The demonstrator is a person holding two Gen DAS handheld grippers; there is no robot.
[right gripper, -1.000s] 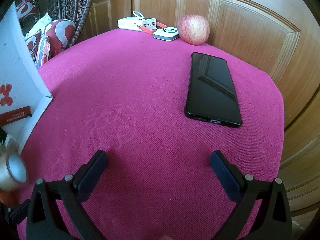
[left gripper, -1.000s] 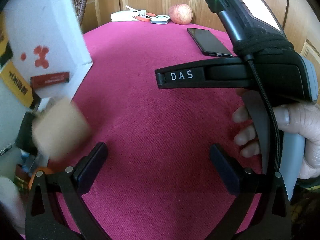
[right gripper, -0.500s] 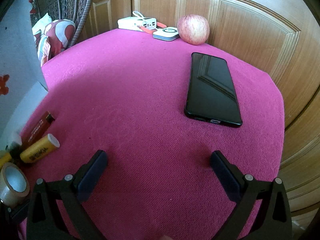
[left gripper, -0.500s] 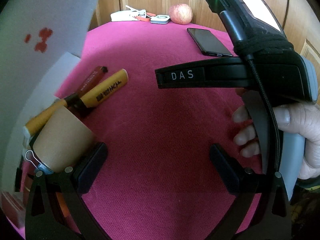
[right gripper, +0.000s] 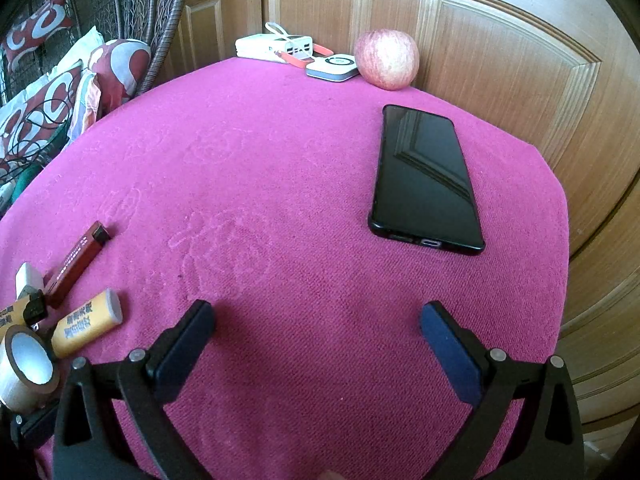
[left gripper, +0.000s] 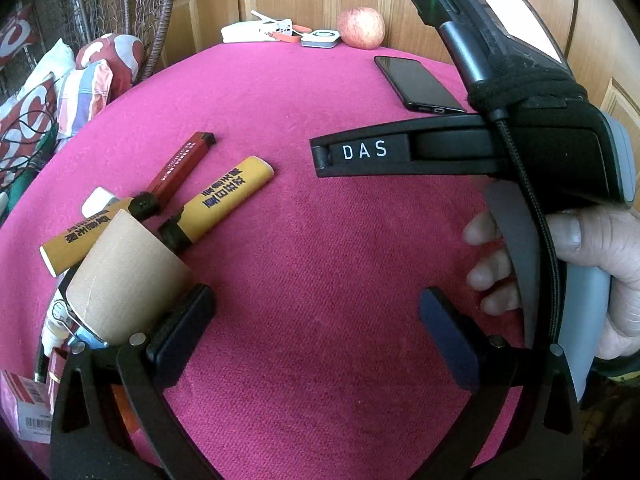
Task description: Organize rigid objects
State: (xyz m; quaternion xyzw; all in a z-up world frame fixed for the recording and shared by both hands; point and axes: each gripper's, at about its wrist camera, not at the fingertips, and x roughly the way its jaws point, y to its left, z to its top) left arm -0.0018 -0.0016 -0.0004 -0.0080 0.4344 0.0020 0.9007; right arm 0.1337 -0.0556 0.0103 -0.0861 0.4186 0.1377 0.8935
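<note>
Spilled on the magenta cloth (left gripper: 320,248) at the left lie a yellow marker (left gripper: 224,200), a second yellow marker (left gripper: 76,236), a dark red stick-shaped box (left gripper: 180,164) and a brown tape roll (left gripper: 124,280). The tape roll rests against the left finger of my left gripper (left gripper: 316,336), which is open and holds nothing. My right gripper (left gripper: 324,156) hovers over the cloth's right half in a person's hand (left gripper: 592,264). In its own view the right gripper (right gripper: 316,344) is open over bare cloth, with the tape roll (right gripper: 28,364), marker (right gripper: 88,328) and red box (right gripper: 76,264) to its left.
A black phone (right gripper: 424,176) lies at the right. An apple (right gripper: 386,58), a small white-grey device (right gripper: 332,68) and a white power bank (right gripper: 272,46) sit at the far edge by wooden doors. Cushions (left gripper: 36,100) lie beyond the left edge. Small packets (left gripper: 28,404) sit near left.
The white box that was tilted at the left has left the view. The markers, the red box and the tape roll now lie on the cloth. Both grippers stayed put.
</note>
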